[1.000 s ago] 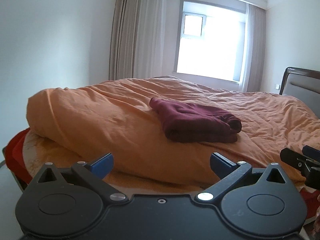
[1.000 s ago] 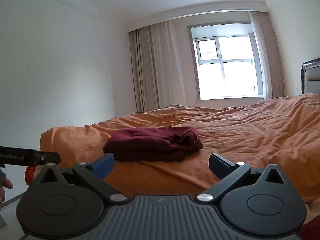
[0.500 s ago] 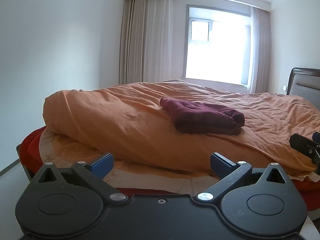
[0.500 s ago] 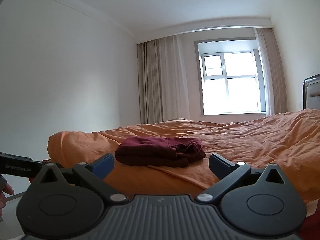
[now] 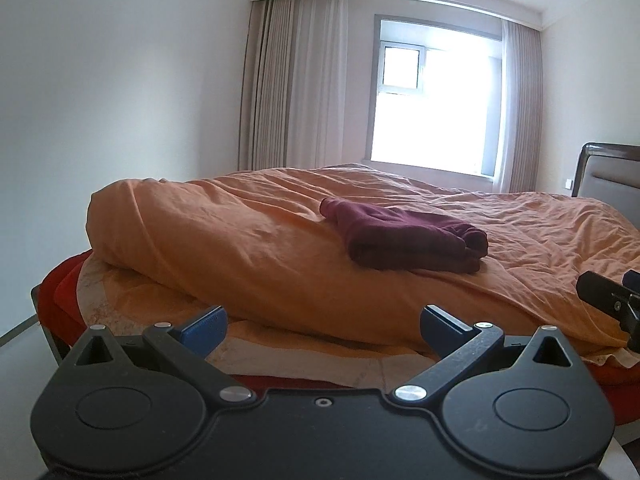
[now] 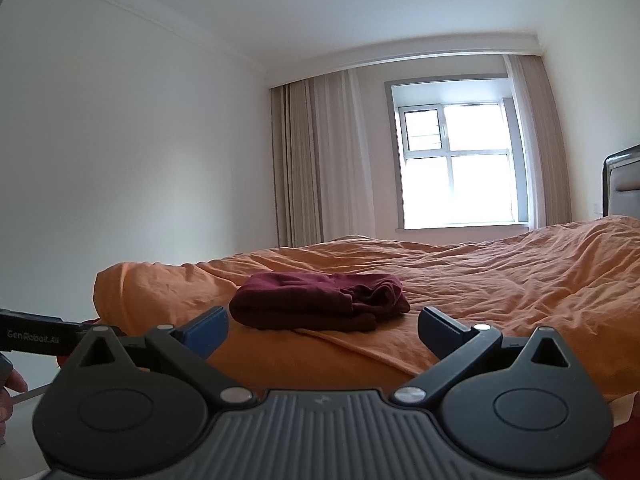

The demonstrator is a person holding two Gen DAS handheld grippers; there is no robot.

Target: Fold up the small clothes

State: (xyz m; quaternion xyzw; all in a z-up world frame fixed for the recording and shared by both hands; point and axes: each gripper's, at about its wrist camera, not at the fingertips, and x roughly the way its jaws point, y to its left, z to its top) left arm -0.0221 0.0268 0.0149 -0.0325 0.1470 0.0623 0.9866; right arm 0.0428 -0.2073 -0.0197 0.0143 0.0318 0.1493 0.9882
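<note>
Left gripper (image 5: 323, 326): jaws spread wide, holding nothing, short of the bed's near edge.
Maroon garment (image 5: 404, 239): folded bundle lying on the orange duvet (image 5: 248, 248), clear of both grippers.
Right gripper (image 6: 322, 325): jaws spread wide, holding nothing.
Window (image 6: 456, 168): far wall, curtained.

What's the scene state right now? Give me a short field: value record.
garment: dark red cloth, folded in a bundle
resting on: orange duvet
left gripper: open, holding nothing, short of the bed
right gripper: open, holding nothing
contact with garment: none
background: window, curtains
</note>
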